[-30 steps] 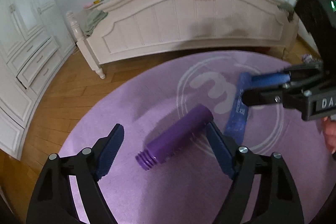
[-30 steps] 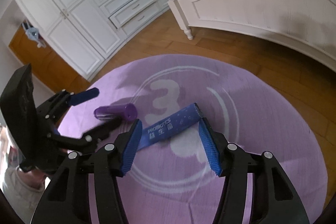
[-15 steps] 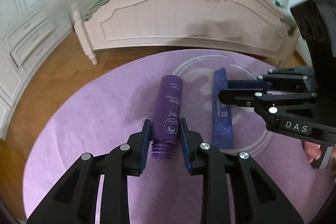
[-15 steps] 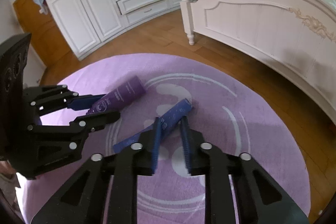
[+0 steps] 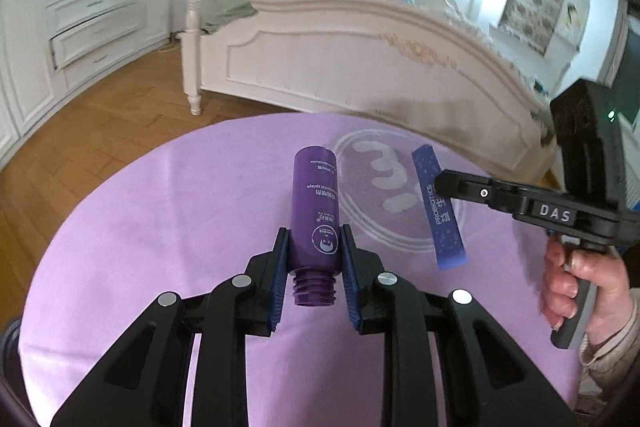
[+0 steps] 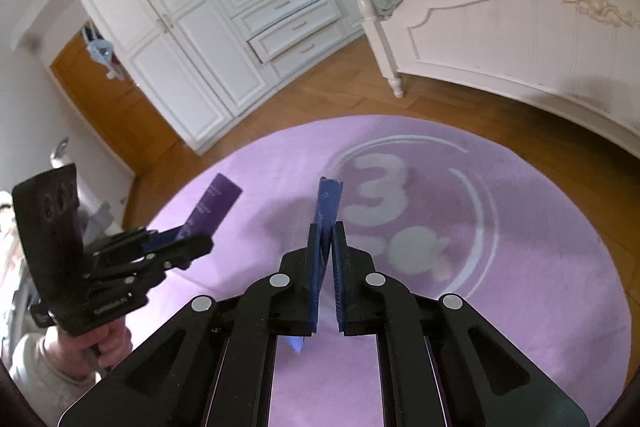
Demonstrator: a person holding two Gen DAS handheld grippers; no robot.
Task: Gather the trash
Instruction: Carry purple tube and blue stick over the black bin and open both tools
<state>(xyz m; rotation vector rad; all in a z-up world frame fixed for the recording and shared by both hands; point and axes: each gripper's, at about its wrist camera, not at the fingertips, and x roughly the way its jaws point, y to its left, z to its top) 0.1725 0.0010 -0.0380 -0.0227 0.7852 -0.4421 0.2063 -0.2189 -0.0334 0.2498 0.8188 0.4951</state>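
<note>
Round purple rug [image 5: 120, 227] lies below both claws, with the white bed [image 5: 360, 67] beyond it and the wardrobe [image 6: 180, 27] off to the left in the right wrist view. No bin or bag can be seen in either view.

Change noted against one second earlier: both pieces of trash then lay flat on the rug between wide jaws; both are now clamped and carried clear of the rug.

Left gripper [image 5: 312, 259]: jaws were closed in from wide and are now gripping the purple bottle [image 5: 314, 203]. The pads press on its lower body just above the threaded neck, which points back toward the camera with no cap on it. The rest of the bottle projects forward beyond the fingertips.

Right gripper [image 6: 326, 247]: jaws have just been closing and are now nearly together, pinching the blue sachet [image 6: 329, 203] edge-on. One end stands out ahead of the fingertips; a small end shows behind the pads. In the left wrist view the sachet hangs slanted from this claw, off to the right of the bottle and well apart from it.

Judgement: the pick-up step appears complete for both items. What remains is carrying them to a container, whose place cannot be told. The thin sachet is held across little material and could slip if swung.
</note>
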